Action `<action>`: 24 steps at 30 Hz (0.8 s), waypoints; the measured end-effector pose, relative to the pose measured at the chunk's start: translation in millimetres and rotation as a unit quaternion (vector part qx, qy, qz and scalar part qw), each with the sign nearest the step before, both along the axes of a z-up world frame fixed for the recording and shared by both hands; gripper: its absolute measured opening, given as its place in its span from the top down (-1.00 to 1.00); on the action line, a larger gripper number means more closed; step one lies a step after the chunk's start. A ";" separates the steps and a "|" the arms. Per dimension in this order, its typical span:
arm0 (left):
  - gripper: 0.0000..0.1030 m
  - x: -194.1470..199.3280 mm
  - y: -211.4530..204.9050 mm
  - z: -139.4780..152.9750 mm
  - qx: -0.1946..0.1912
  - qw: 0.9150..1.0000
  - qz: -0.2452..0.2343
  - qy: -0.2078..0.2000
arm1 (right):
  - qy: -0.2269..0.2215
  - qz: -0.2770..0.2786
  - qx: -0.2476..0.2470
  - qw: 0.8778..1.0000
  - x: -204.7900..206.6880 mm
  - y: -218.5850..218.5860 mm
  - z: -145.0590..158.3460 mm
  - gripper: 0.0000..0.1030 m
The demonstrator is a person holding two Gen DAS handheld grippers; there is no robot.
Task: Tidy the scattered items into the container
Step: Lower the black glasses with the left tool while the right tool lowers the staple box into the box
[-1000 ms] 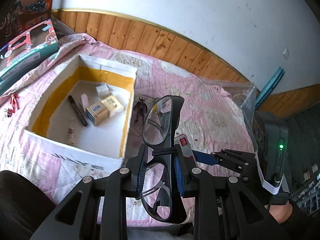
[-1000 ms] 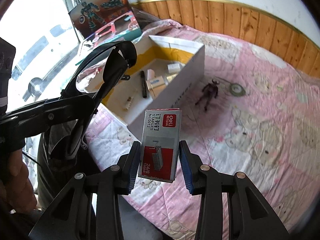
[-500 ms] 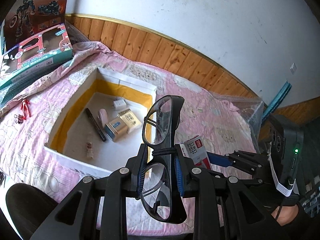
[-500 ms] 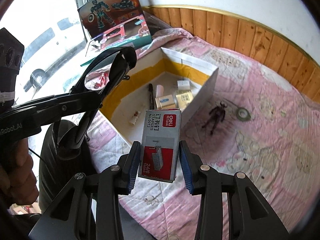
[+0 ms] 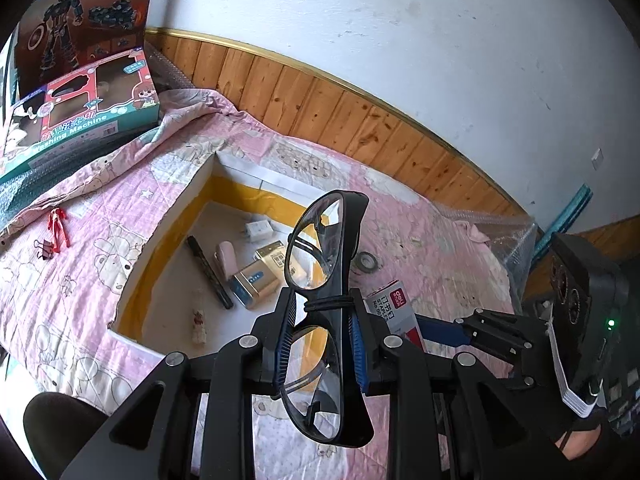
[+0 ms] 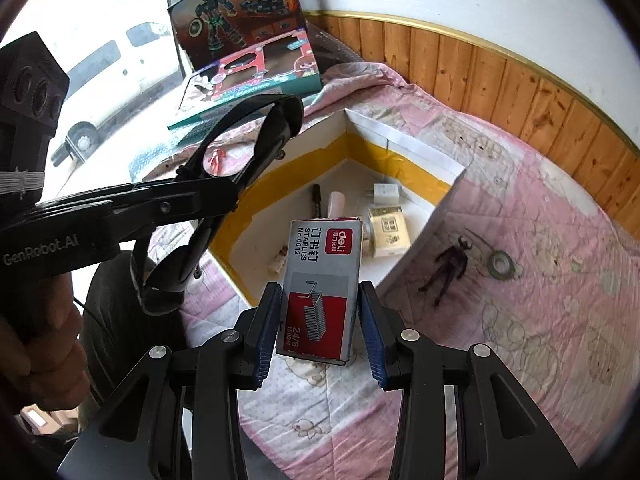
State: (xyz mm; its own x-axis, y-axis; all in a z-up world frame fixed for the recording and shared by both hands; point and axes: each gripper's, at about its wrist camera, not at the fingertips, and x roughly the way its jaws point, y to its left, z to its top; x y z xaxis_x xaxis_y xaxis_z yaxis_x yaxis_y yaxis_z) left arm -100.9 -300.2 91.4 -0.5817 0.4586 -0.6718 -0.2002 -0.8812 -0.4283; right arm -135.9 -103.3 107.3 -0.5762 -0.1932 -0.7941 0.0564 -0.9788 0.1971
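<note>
My left gripper (image 5: 322,336) is shut on black-framed glasses (image 5: 344,240), held upright in the air near the open white box (image 5: 160,236) with yellow inner walls. My right gripper (image 6: 320,328) is shut on a grey and red box of staples (image 6: 320,276), raised over the box's near corner. The box (image 6: 440,216) holds a black marker (image 5: 208,270), a pink tube (image 5: 226,256) and several small cartons (image 5: 254,282). In the right wrist view the left gripper (image 6: 208,184) with the glasses (image 6: 276,116) shows on the left. The staple box (image 5: 394,306) shows right of the glasses.
The box sits on a pink quilted bed (image 6: 540,280). A dark toy figure (image 6: 448,264) and a tape roll (image 6: 502,263) lie right of the box. A red figure (image 5: 58,224) and binder clip (image 5: 42,248) lie left. Toy boxes (image 5: 80,120) lean against the wall.
Both grippers have risen and drawn back from the bed with their loads, so the box looks smaller and lies further below. The grips have not changed.
</note>
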 end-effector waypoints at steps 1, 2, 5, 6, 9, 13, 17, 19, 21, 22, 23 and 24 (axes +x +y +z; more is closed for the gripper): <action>0.48 -2.8 -1.3 -1.0 0.000 1.000 0.002 -0.001 | -0.001 0.001 0.000 1.000 -3.5 -0.4 0.1 0.22; 0.48 -6.1 -2.9 -2.5 0.001 1.000 0.005 -0.003 | -0.002 0.002 0.001 1.000 -7.3 -0.5 0.1 0.22; 0.48 -14.3 -7.6 -5.6 0.002 1.000 0.014 -0.004 | -0.005 0.006 0.002 1.000 -18.3 -0.5 0.1 0.22; 0.48 -17.0 -9.0 -6.4 0.003 1.000 0.016 -0.004 | -0.006 0.007 0.003 1.000 -21.8 -0.8 0.0 0.22; 0.48 -25.1 -12.8 -10.5 0.006 1.000 0.024 -0.007 | -0.010 0.010 0.006 1.000 -32.3 -0.8 -0.6 0.22; 0.48 -35.3 -16.4 -21.0 0.009 0.999 0.035 -0.021 | -0.017 0.014 0.008 1.000 -47.1 1.3 -3.2 0.22; 0.48 -43.0 -17.6 -32.5 0.007 0.998 0.046 -0.035 | -0.026 0.015 0.007 1.000 -61.9 5.5 -7.7 0.22; 0.48 -46.7 -17.5 -39.1 0.005 0.998 0.053 -0.045 | -0.032 0.017 0.006 0.999 -70.3 7.4 -10.8 0.22; 0.48 -50.4 -17.5 -46.4 0.006 0.996 0.063 -0.056 | -0.037 0.019 0.006 0.999 -78.1 8.5 -14.3 0.22; 0.48 -52.1 -17.2 -49.5 0.007 0.996 0.067 -0.061 | -0.040 0.020 0.007 0.999 -81.5 8.9 -15.9 0.22; 0.48 -54.0 -17.4 -53.5 0.010 0.995 0.073 -0.068 | -0.043 0.022 0.007 0.999 -86.0 9.0 -17.7 0.22; 0.48 -55.9 -18.0 -57.5 0.014 0.994 0.079 -0.075 | -0.046 0.024 0.008 0.999 -89.9 9.1 -19.3 0.21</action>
